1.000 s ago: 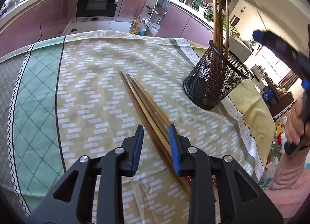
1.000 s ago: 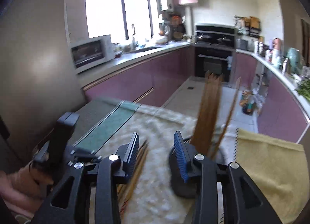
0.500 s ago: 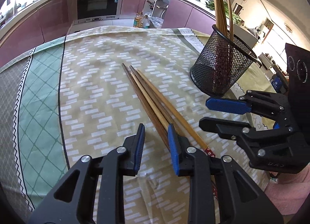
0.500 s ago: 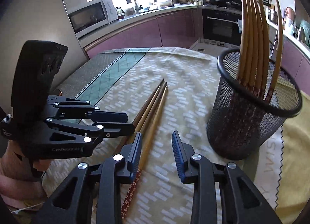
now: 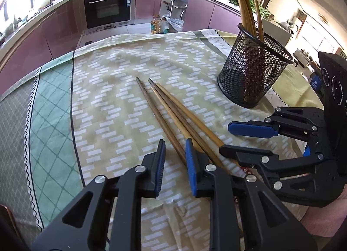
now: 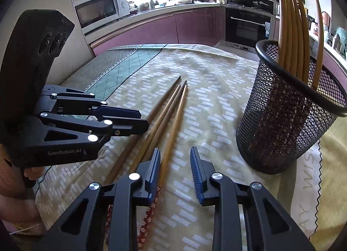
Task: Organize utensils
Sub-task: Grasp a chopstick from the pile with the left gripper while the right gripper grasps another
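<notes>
Four loose wooden chopsticks (image 5: 173,118) lie side by side on the patterned tablecloth (image 5: 108,103), their tips fanning toward the far kitchen cabinets and their patterned red handle ends nearest the person. To the right of them, well apart, stands a black mesh holder (image 6: 288,120) — upright, with more chopsticks (image 6: 292,23) standing in it and leaning above its rim. The left gripper (image 5: 174,164) hangs over the near ends of the loose chopsticks; its jaws are narrow and closing, with only cloth showing in the gap, and its right finger lies over the sticks, while whether it touches them cannot be told. The right gripper (image 6: 175,172) hovers low on the holder's side of the bundle, its jaws also narrow and closing, nothing between them — the stick nearest the holder passes just beside and under its left finger. Seen from the left wrist view, the right gripper (image 5: 225,138) has one finger over the handle ends of the sticks. Part of a hand (image 6: 19,203) shows below the left gripper (image 6: 144,120) in the right wrist view.
</notes>
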Action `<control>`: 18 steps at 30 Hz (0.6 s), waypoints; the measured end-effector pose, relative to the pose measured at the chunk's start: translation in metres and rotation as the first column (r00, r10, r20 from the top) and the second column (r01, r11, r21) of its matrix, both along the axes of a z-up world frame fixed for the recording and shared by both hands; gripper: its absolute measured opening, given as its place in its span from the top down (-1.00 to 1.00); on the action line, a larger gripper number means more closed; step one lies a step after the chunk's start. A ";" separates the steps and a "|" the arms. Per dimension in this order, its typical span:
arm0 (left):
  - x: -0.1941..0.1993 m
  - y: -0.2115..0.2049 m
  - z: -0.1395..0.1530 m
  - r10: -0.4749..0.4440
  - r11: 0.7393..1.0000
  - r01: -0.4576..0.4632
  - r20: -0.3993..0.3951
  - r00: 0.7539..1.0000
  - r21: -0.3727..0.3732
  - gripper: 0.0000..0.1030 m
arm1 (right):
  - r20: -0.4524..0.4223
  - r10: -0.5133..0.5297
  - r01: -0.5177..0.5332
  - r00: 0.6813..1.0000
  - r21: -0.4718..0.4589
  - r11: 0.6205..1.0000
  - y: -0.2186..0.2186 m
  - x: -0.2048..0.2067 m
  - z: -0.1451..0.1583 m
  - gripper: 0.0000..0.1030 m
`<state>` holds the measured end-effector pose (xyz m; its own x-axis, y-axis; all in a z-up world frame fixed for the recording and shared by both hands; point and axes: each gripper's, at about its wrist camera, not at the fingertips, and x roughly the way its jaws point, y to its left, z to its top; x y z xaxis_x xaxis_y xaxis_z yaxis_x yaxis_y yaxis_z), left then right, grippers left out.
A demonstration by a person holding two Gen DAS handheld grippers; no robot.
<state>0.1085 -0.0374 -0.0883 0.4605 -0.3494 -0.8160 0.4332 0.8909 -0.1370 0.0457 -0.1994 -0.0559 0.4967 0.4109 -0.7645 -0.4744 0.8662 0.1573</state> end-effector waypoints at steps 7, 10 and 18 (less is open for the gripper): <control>0.005 0.000 -0.001 0.017 1.000 -0.017 -0.004 1.000 0.020 0.44 | 0.002 -0.005 0.005 1.000 -0.022 1.000 0.007 0.009 -0.002 0.51; 0.009 -0.002 -0.001 0.024 0.999 -0.024 0.002 1.000 0.031 0.48 | 0.012 -0.009 0.010 1.000 -0.036 0.999 0.011 0.014 -0.003 0.51; 0.013 -0.007 -0.001 0.064 0.997 -0.065 0.031 0.997 0.050 0.71 | 0.005 -0.010 0.010 1.000 -0.024 1.000 0.014 0.023 -0.003 0.84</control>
